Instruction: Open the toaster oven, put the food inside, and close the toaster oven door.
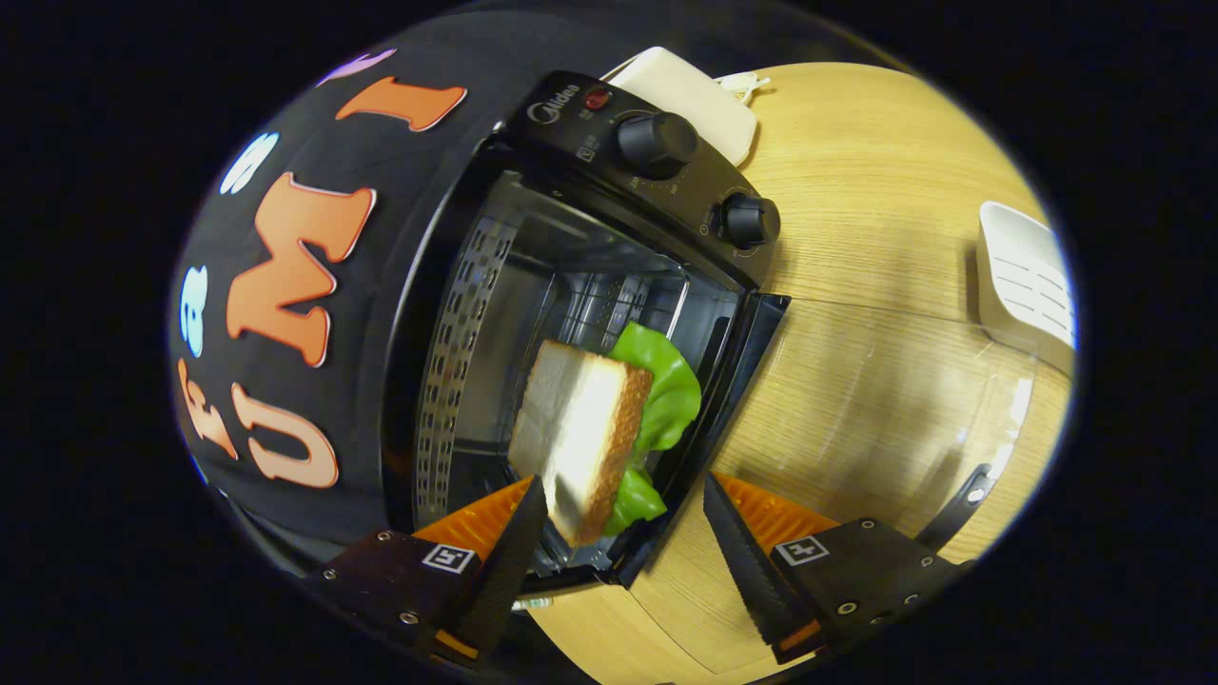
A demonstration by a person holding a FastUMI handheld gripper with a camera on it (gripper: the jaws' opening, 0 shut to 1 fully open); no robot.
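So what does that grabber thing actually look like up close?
The gripper has two black, wedge-shaped fingers with ribbed inner faces. Behind each sits a ridged orange piece, then a dark block with small screws and a square black-and-white marker. No cables or sleeve can be seen.

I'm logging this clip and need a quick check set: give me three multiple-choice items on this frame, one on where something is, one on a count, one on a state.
1. Where is the sandwich?
A. on the wooden table beside the oven
B. at the toaster oven's open mouth, just ahead of the fingers
C. on top of the oven

2. How many round knobs show on the oven's control panel?
A. one
B. two
C. four

3. How does the gripper stand?
A. open, fingers apart
B. shut on the sandwich
C. shut on the door handle

Answers:
1 B, the bread and lettuce sit inside the oven's opening.
2 B, an upper knob and a lower knob show.
3 A, a wide gap lies between the fingers, and the right one is clear of the food.
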